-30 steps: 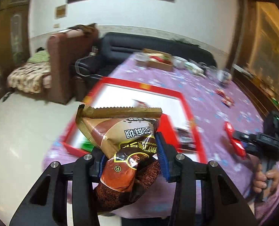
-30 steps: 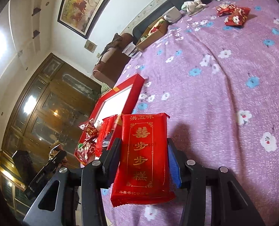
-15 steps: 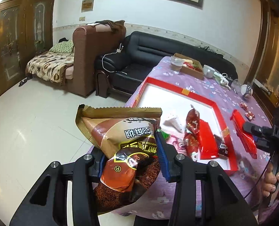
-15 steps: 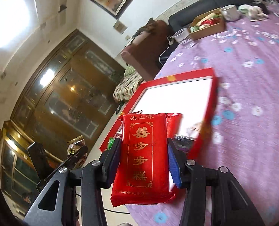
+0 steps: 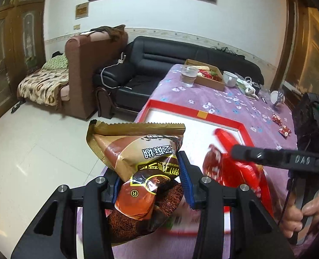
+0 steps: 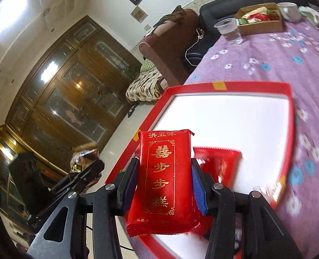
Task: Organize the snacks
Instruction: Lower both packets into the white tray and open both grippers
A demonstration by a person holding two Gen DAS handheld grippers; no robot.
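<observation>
Brown snack bag (image 5: 146,185) clamped in my left claw (image 5: 149,183), near tray's (image 6: 202,85) 7 o'clock corner. Red cake pack (image 6: 166,183) clamped in my right claw (image 6: 164,185), over tray. Tray far half bare white. Two loose candies (image 5: 281,125) on surface (image 5: 235,103) at 2 o'clock.

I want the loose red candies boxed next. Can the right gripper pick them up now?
Probably not: the right gripper is shut on the red packet, which it must drop first; the candies lie unobstructed.
</observation>
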